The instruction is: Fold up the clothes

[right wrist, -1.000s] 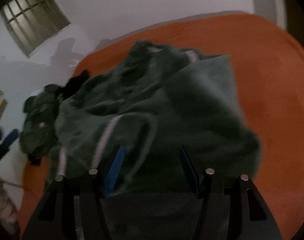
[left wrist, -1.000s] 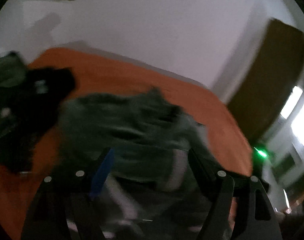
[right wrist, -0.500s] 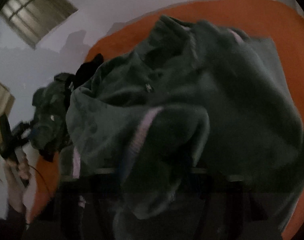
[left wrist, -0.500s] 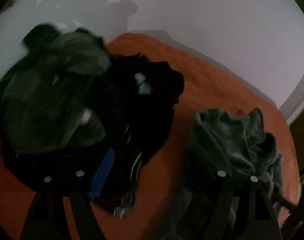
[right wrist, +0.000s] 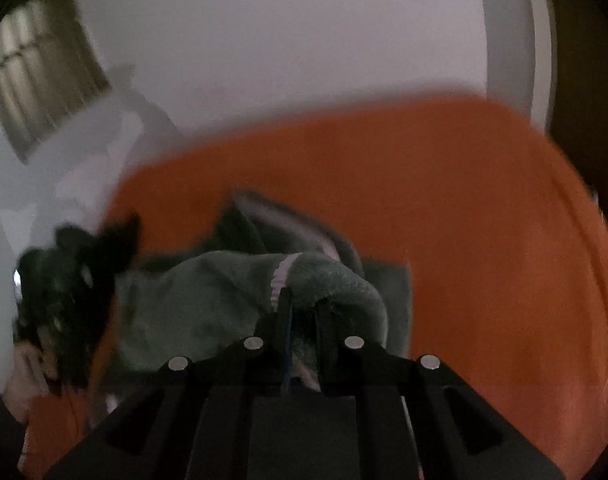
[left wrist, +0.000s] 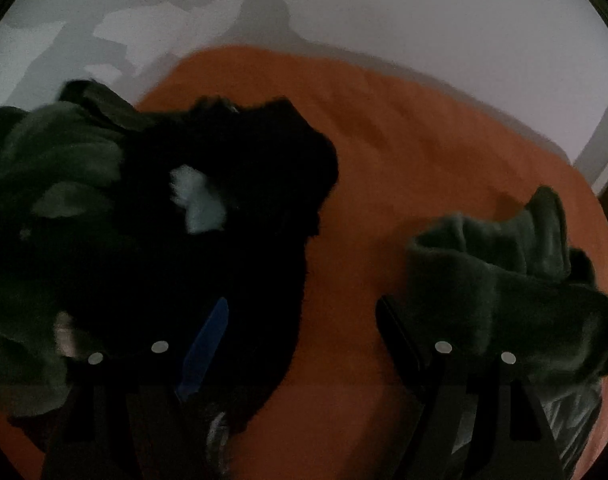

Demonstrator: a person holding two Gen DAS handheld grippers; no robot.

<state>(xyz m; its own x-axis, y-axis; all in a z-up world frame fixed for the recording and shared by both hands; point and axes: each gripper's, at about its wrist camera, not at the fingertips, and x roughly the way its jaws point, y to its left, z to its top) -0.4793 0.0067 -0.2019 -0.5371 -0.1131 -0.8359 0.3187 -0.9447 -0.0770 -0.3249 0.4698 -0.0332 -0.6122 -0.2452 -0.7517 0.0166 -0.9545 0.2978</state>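
The right gripper has its jaws pinched on a fold of the green garment, which lies bunched on the orange bed; the cloth hides the fingertips; the left gripper hangs with jaws wide apart and empty above the bed, the dark pile at its left, too dim and blurred to sort into pieces; a hand shows past the pile, cut off.

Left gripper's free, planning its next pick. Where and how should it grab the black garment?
Probably the black garment's right edge, which lies on the orange bed. Come from the right with the left gripper open; its left side is tangled with the green pile.
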